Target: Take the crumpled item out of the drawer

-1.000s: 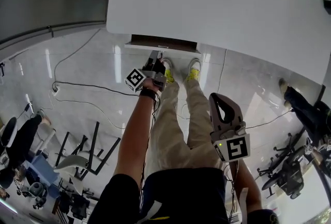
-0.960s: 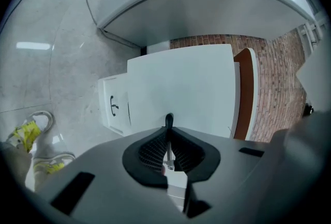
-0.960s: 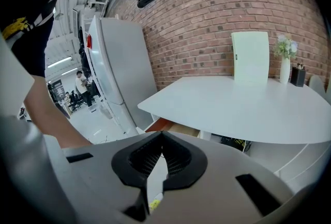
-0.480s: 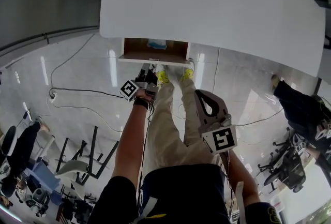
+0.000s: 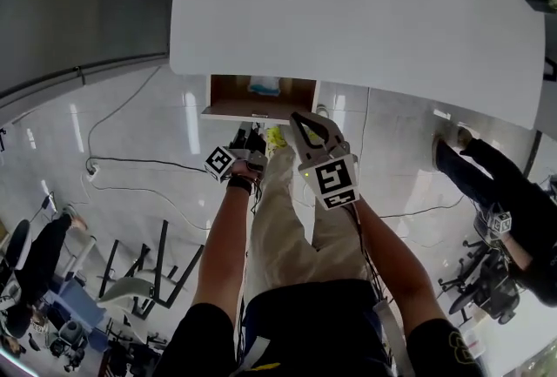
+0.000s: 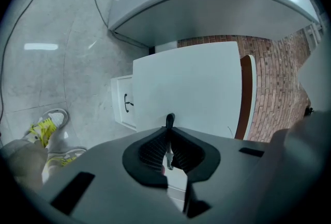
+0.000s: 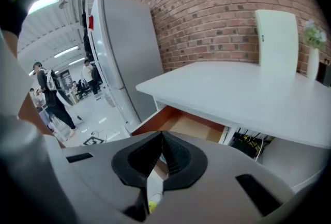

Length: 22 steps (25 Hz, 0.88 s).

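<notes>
Under the white table point(image 5: 365, 10) a wooden drawer point(image 5: 228, 90) stands pulled out. A pale blue crumpled item point(image 5: 265, 87) lies inside it, toward the back. My left gripper point(image 5: 253, 133) reaches up to the drawer's white front and is shut on the drawer handle point(image 6: 169, 118), a dark stub with a metal strip between the pads. My right gripper point(image 5: 300, 118) is shut and holds nothing, just right of the drawer front. In the right gripper view the drawer's brown inside point(image 7: 178, 124) shows past the shut right gripper point(image 7: 161, 137); the crumpled item is not seen there.
The person's legs and yellow-white shoes point(image 5: 275, 138) stand right below the drawer. A black cable point(image 5: 130, 162) runs over the tiled floor at left, with stools point(image 5: 148, 271) nearer. Another person point(image 5: 496, 184) stands at right. A grey fridge point(image 7: 121, 57) and a small white cabinet point(image 6: 124, 106) stand nearby.
The drawer has slid further out with my left gripper on its handle, showing the blue item. My right gripper has risen from beside the thigh to just right of the drawer front.
</notes>
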Motion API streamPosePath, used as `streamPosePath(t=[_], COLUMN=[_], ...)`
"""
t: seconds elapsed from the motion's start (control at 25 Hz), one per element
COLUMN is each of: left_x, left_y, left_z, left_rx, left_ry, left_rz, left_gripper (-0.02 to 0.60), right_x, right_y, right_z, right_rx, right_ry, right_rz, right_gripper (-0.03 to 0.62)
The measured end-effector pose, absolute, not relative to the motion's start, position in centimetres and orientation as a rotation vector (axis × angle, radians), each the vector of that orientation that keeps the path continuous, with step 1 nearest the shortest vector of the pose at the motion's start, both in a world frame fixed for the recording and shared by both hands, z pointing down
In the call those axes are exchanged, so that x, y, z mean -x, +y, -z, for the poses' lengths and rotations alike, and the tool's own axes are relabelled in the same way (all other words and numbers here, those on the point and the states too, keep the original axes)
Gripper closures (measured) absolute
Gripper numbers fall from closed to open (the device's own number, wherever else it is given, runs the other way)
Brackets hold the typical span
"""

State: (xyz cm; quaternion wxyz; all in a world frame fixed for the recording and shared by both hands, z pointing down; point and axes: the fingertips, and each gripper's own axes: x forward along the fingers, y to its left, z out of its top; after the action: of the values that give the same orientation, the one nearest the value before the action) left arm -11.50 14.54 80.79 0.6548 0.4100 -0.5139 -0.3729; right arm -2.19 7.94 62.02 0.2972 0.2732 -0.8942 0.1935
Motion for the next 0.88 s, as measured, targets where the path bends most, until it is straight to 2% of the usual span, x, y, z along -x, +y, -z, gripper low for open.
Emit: streamPosePath(t=[0.24, 0.32, 0.4, 0.56, 0.76, 0.88], left_x=[11.6, 11.5, 11.3, 11.3, 11.2, 11.3], left_y=[16.0, 15.7, 15.5, 15.9, 16.0, 15.7], left_z=[-83.4, -83.8, -84.0, -84.0, -84.6, -84.3], left_rx=[-0.873, -0.87, -0.881, -0.89, -0.858, -0.879], left_ry=[-1.209, -1.209, -1.203, -1.197, -1.185, -1.172], left_rz=[0.705, 0.663, 0.636, 0.632, 0.577, 0.602], left_gripper=[0.546, 0.546, 0.546, 0.546, 0.548, 0.548], right_x=[3.8, 4.1, 4.5, 5.8, 7.1, 8.1], right_y=[7.8, 6.8, 5.5, 4.0, 2.5, 0.5], right_z=[-69.8, -71.7, -73.5, -77.5, -81.1, -80.6], right_rx=[-0.597, -0.611, -0.641, -0.669, -0.746, -0.792], right_ry=[-2.209, -2.177, -2.152, -2.106, -2.009, -2.034], right_rz=[-0.465, -0.495, -0.547, -0.606, -0.843, -0.697], right_gripper=[0.562, 0.515, 0.413, 0.34, 0.309, 0.309])
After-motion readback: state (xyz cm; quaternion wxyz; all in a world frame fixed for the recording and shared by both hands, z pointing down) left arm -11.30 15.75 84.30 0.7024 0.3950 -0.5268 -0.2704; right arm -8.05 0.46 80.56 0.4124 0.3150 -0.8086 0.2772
